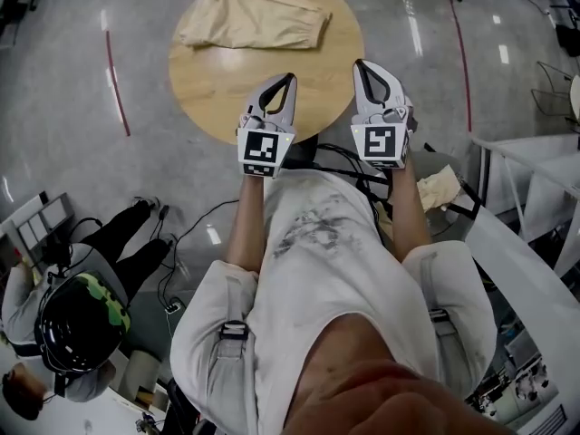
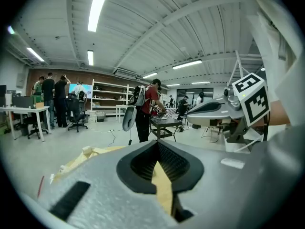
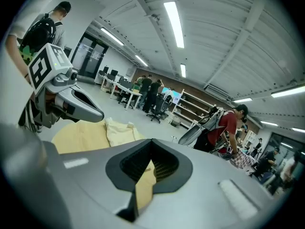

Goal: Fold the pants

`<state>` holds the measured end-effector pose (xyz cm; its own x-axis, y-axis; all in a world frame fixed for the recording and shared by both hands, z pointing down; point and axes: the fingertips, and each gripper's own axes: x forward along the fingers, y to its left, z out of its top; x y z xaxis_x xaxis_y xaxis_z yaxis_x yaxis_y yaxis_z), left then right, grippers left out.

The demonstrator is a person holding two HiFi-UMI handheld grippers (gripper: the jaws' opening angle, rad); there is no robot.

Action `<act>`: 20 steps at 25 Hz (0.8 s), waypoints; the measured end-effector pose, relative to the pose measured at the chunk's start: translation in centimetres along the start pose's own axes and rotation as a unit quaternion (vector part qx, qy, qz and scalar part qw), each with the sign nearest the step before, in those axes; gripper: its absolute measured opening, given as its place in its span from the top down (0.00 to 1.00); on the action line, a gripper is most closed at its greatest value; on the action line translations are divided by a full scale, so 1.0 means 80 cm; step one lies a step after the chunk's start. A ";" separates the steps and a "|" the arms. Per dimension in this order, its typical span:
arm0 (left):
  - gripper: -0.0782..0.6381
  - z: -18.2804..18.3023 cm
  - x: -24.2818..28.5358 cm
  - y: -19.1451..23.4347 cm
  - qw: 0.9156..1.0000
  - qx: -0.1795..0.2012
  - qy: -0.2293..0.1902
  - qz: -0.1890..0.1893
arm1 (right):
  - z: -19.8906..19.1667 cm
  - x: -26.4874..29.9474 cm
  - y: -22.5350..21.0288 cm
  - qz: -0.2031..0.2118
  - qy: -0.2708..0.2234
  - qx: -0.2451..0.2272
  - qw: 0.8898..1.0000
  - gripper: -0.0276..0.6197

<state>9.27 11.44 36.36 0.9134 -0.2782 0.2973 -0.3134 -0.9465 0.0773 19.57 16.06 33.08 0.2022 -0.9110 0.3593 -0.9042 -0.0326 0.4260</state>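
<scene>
**Head view.** Folded pants [image 1: 254, 16] lie on round table [image 1: 227, 93], at approx. 11 o'clock of the tabletop. L gripper [image 1: 289, 79] and R gripper [image 1: 360, 65] are side by side at the table's 6 o'clock rim, tips toward 12. The pants are at 11 o'clock from both tips, well apart, no contact. Both jaw pairs are closed tip to tip, nothing gripped.

**Left gripper view.** L gripper [image 2: 157, 143]: jaws fully together, empty. The pants [image 2: 88, 152] are at 9 o'clock of the tips, beyond them, not touching. R gripper [image 2: 193, 112] is at 2 o'clock.

**Right gripper view.** R gripper [image 3: 151, 142]: jaws fully together, empty. The pants [image 3: 116, 130] are at 10 o'clock of the tips, on the table [image 3: 76, 136], apart from the jaws. L gripper [image 3: 93, 109] is also at 10 o'clock, above the pants in frame.
</scene>
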 end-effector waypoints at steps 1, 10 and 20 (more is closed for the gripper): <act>0.88 -0.002 0.006 0.003 1.000 -0.003 0.003 0.001 | -0.003 0.008 -0.001 0.007 0.003 -0.002 1.000 0.94; 0.88 -0.021 0.068 0.050 0.999 -0.022 0.030 0.002 | -0.017 0.102 -0.010 0.061 0.022 -0.012 0.998 0.94; 0.88 -0.044 0.137 0.098 0.997 -0.044 0.057 0.013 | -0.040 0.191 -0.031 0.111 0.038 -0.046 0.992 0.94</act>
<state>15.88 1.56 43.56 0.8705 -0.2778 0.4062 -0.3634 -0.9194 0.1502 26.10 3.49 40.17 0.0331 -0.8578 0.5130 -0.8919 0.2063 0.4025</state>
